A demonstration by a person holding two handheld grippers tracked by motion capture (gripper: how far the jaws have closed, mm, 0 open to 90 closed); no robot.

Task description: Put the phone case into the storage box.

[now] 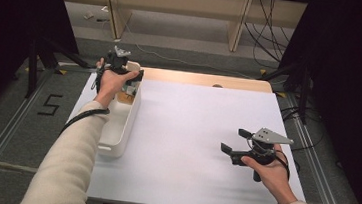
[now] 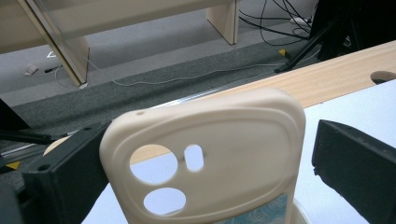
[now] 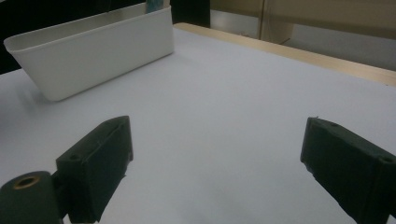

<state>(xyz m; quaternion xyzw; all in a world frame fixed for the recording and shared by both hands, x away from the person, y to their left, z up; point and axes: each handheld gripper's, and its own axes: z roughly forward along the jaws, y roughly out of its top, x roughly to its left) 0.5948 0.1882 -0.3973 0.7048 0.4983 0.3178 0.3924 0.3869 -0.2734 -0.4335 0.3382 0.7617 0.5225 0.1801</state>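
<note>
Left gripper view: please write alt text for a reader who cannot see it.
A cream phone case with camera cutouts stands between the open left gripper, a gap beside its right edge. Behind are a white table, its wooden edge and a grey floor with cables.

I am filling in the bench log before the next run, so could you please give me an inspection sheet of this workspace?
Surface: white table, wooden strip along the far edge.
Job's things: cream phone case stands between the left gripper's jaws, over the white bin.
Clutter: nothing seen.
Grippers: left gripper open, a gap at one jaw; right gripper open, over bare table.
Cables: loose cables on the floor beyond the table.
Surroundings: wooden furniture legs, dark curtains at both sides.
</note>
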